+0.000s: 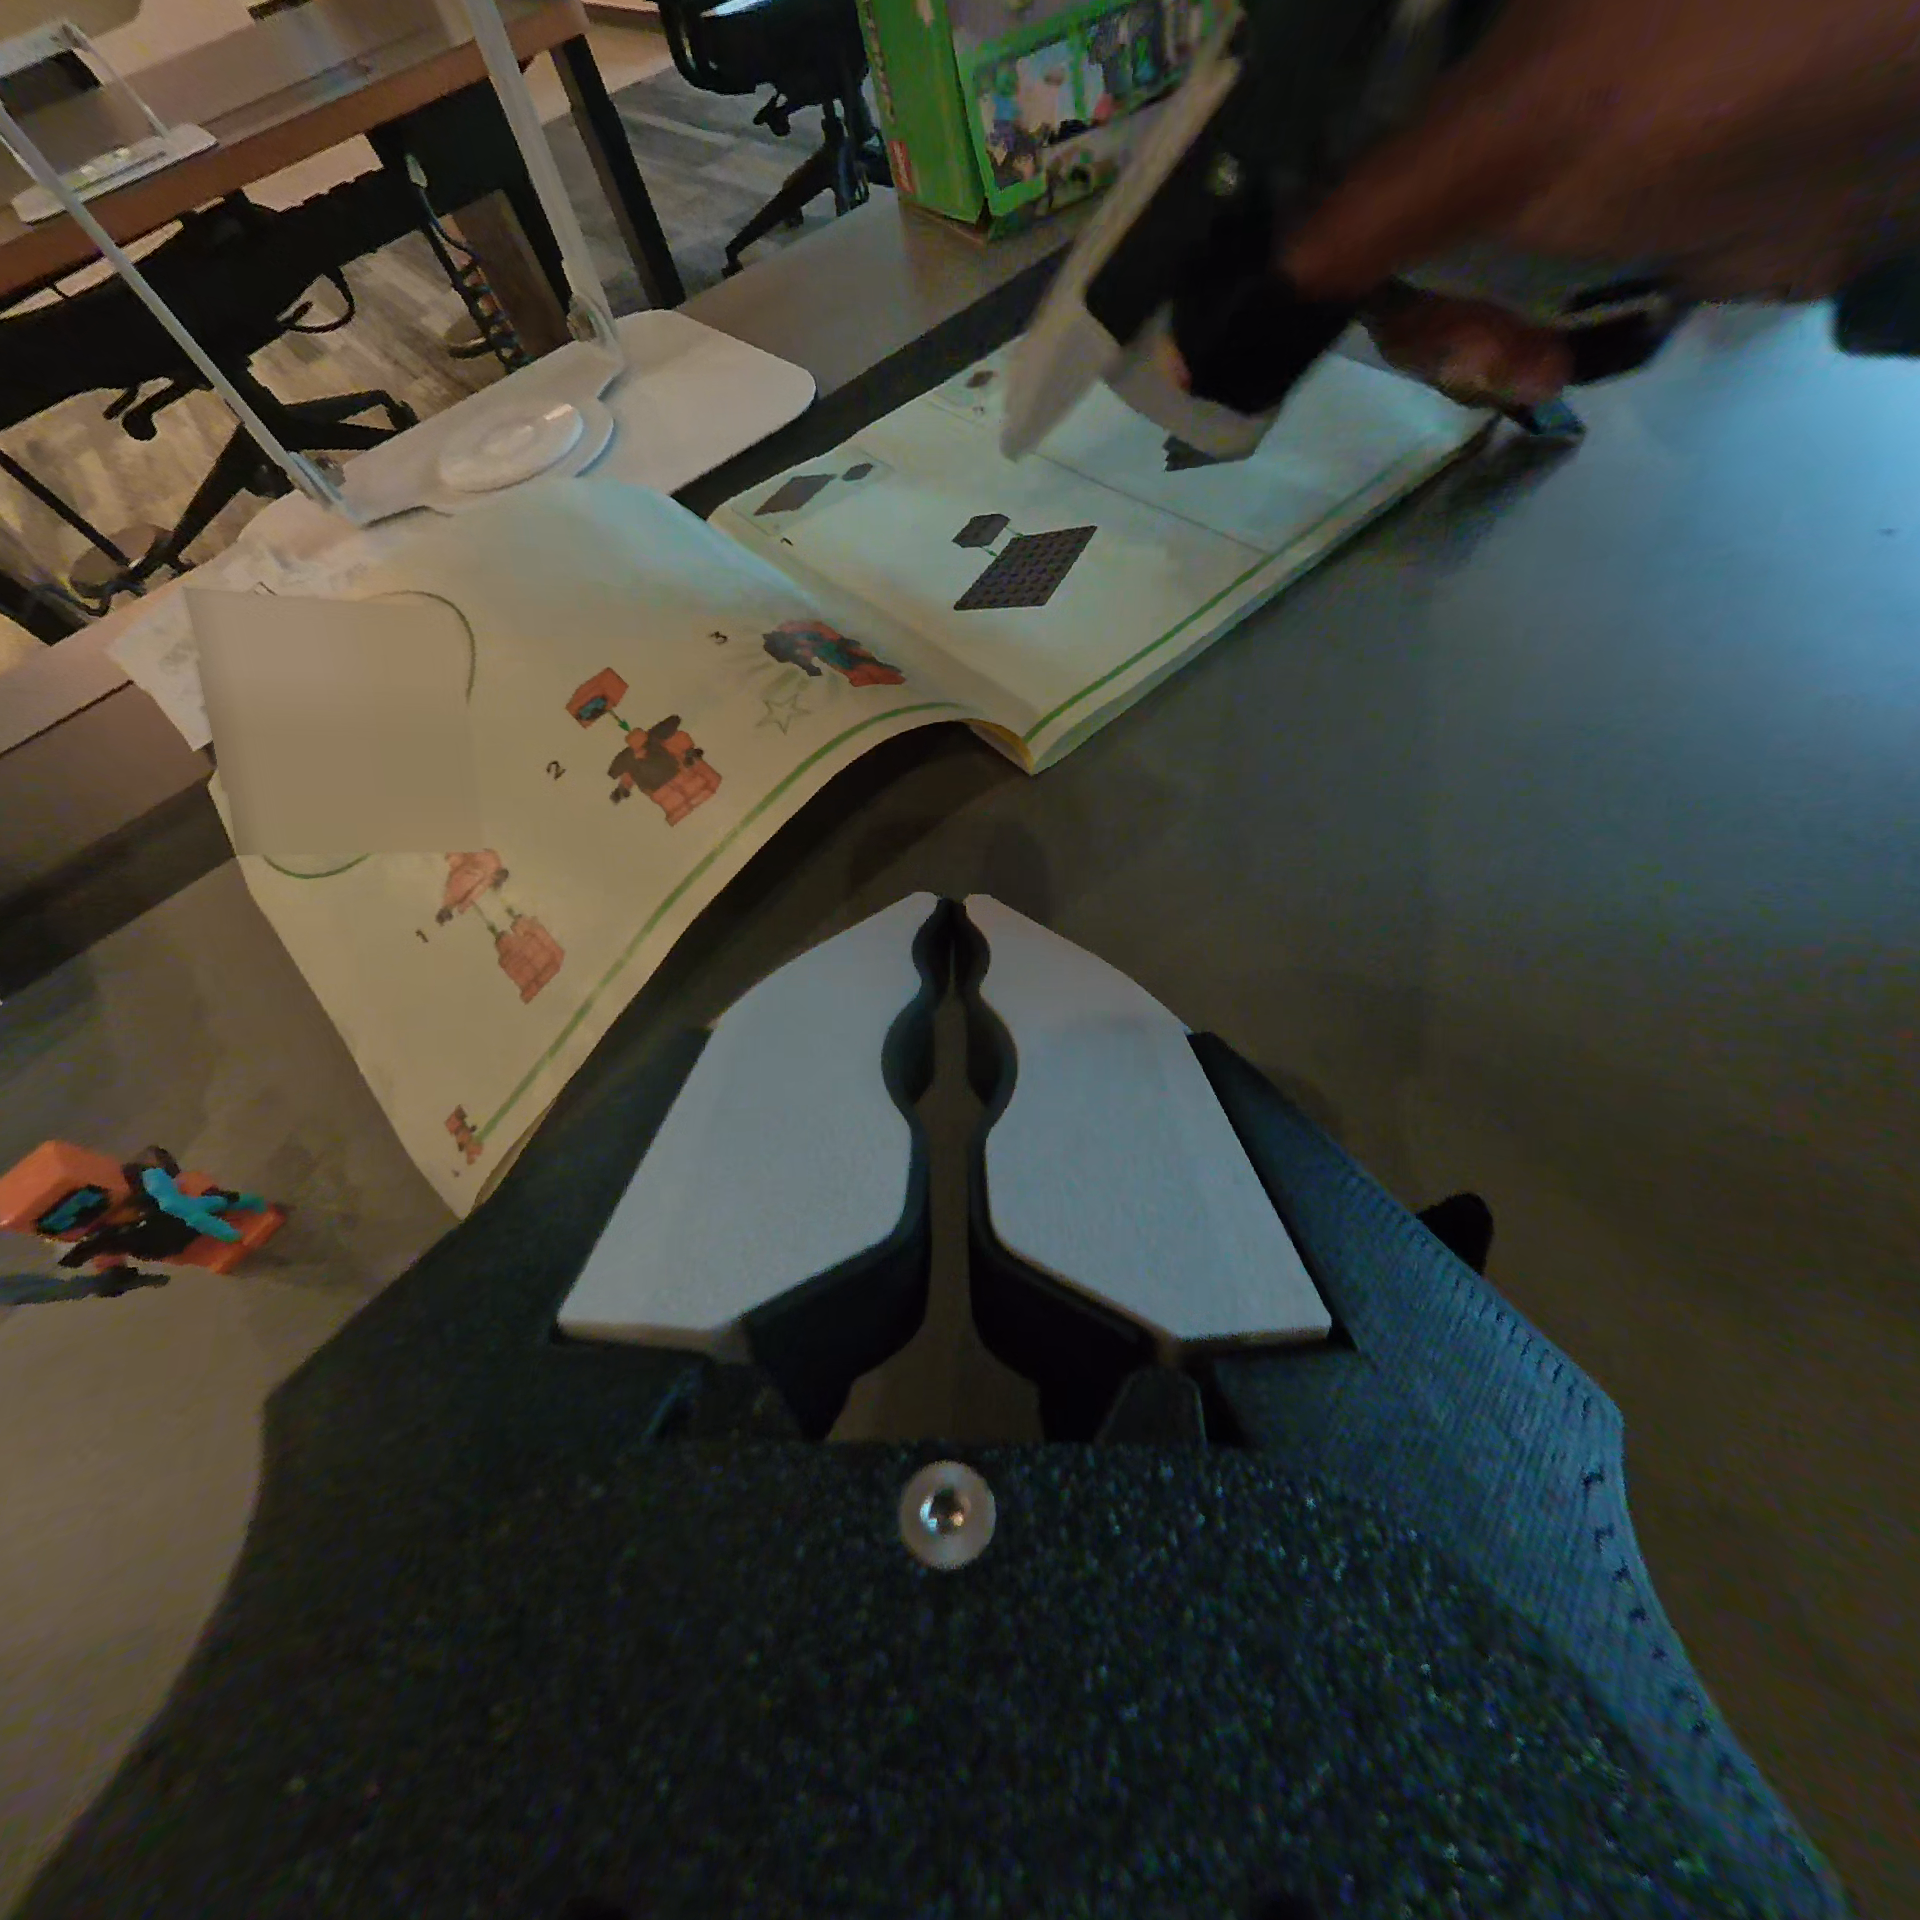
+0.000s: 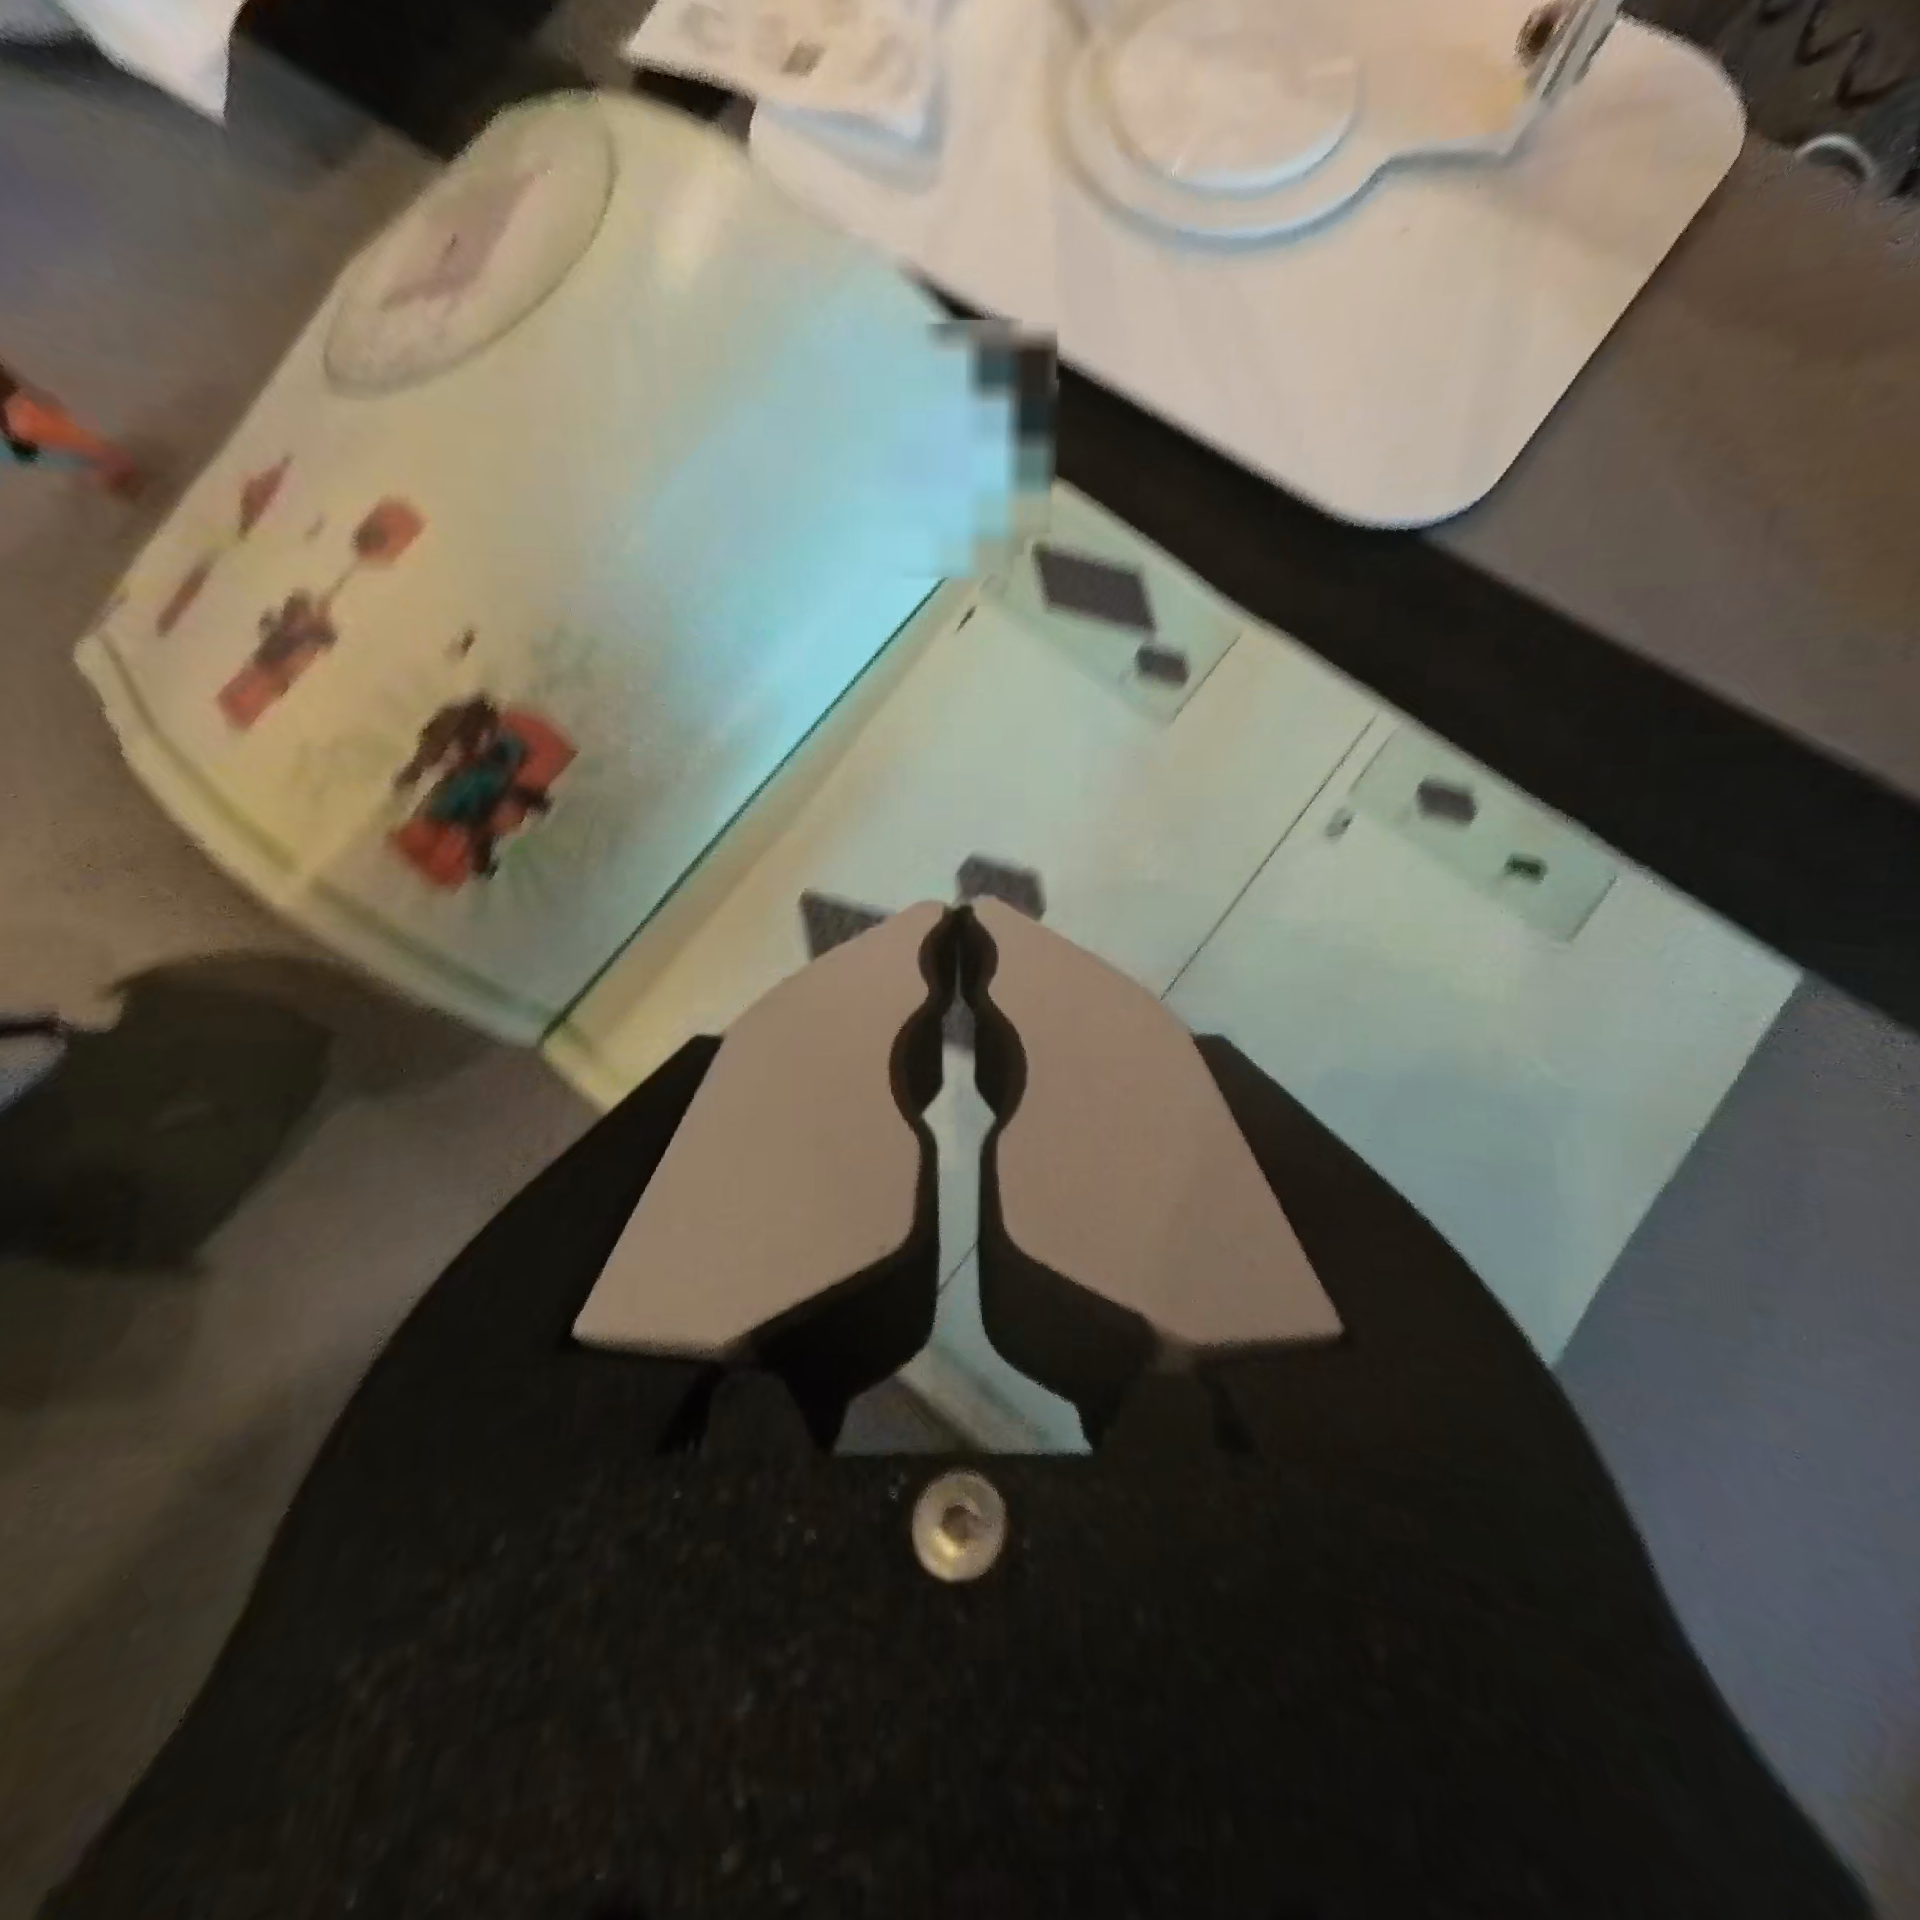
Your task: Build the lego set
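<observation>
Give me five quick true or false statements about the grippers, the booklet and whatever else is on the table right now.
1. The left gripper is shut with nothing between its fingers. True.
2. The instruction booklet lies closed. False: it lies open, with one page curling up.
3. The right gripper is above the open booklet. True.
4. The small orange lego model sits on the booklet. False: it stands on the table beside it.
5. The green lego box is clamped in the right gripper. False: it stands at the far table edge.
</observation>
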`<act>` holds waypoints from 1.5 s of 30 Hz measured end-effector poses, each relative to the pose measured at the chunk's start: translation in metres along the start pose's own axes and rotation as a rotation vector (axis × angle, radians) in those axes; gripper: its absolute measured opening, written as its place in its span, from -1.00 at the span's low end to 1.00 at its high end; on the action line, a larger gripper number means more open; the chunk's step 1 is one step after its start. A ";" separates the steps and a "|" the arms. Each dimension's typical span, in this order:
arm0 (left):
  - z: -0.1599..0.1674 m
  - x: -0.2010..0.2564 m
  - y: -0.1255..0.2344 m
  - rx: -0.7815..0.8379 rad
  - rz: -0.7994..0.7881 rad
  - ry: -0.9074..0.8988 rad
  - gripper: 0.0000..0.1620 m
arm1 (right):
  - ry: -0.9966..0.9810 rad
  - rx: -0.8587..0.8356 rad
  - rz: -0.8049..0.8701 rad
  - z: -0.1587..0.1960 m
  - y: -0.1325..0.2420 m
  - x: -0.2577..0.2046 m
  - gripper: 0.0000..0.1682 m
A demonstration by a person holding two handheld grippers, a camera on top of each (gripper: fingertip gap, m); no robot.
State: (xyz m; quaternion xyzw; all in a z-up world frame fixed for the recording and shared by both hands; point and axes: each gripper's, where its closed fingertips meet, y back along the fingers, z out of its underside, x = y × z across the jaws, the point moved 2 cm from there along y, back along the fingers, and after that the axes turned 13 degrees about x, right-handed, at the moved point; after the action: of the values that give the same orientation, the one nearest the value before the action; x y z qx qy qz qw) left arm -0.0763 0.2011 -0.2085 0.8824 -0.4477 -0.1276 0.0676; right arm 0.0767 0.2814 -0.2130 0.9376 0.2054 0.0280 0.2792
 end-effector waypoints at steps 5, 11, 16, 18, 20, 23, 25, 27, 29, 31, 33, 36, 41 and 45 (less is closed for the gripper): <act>-0.001 0.002 0.001 0.000 0.007 -0.002 -0.99 | 0.014 -0.017 0.001 0.015 0.002 -0.015 -1.00; -0.003 0.002 0.002 0.005 0.002 -0.014 -0.99 | 0.027 -0.073 0.023 0.021 -0.008 -0.020 -1.00; -0.001 0.002 0.001 -0.001 0.007 -0.015 -0.99 | 0.031 -0.115 0.031 0.025 -0.012 -0.020 -1.00; -0.001 0.003 0.001 -0.001 0.007 -0.016 -0.99 | 0.032 -0.115 0.033 0.025 -0.012 -0.020 -1.00; -0.001 0.003 0.001 -0.001 0.008 -0.016 -0.99 | 0.033 -0.115 0.034 0.025 -0.012 -0.020 -1.00; -0.002 0.003 0.001 0.000 0.007 -0.019 -1.00 | 0.029 -0.118 0.033 0.025 -0.012 -0.020 -1.00; -0.002 0.003 0.001 0.000 0.007 -0.020 -1.00 | 0.031 -0.119 0.034 0.025 -0.012 -0.020 -1.00; -0.002 0.003 0.001 0.001 0.007 -0.020 -1.00 | 0.029 -0.120 0.036 0.025 -0.012 -0.020 -1.00; -0.003 0.004 0.001 0.001 0.008 -0.022 -1.00 | 0.028 -0.120 0.037 0.025 -0.012 -0.021 -1.00; -0.003 0.004 0.002 0.002 0.009 -0.024 -1.00 | 0.029 -0.121 0.039 0.025 -0.012 -0.021 -1.00; -0.003 0.004 0.002 0.001 0.010 -0.025 -0.99 | 0.028 -0.119 0.040 0.025 -0.012 -0.021 -1.00; -0.003 0.004 0.002 0.003 0.008 -0.026 -1.00 | 0.038 -0.089 0.039 0.023 -0.010 -0.021 -1.00; -0.005 0.004 0.002 0.006 0.008 -0.020 -0.99 | 0.043 0.021 0.050 0.009 0.012 -0.022 -1.00; -0.010 0.004 0.004 0.023 0.013 -0.003 -1.00 | 0.075 0.095 0.050 0.007 0.044 -0.029 -1.00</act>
State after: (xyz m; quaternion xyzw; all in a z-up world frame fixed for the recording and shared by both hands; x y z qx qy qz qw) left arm -0.0748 0.1953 -0.1990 0.8801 -0.4550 -0.1230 0.0576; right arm 0.0678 0.2329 -0.1934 0.9530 0.1935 0.0602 0.2255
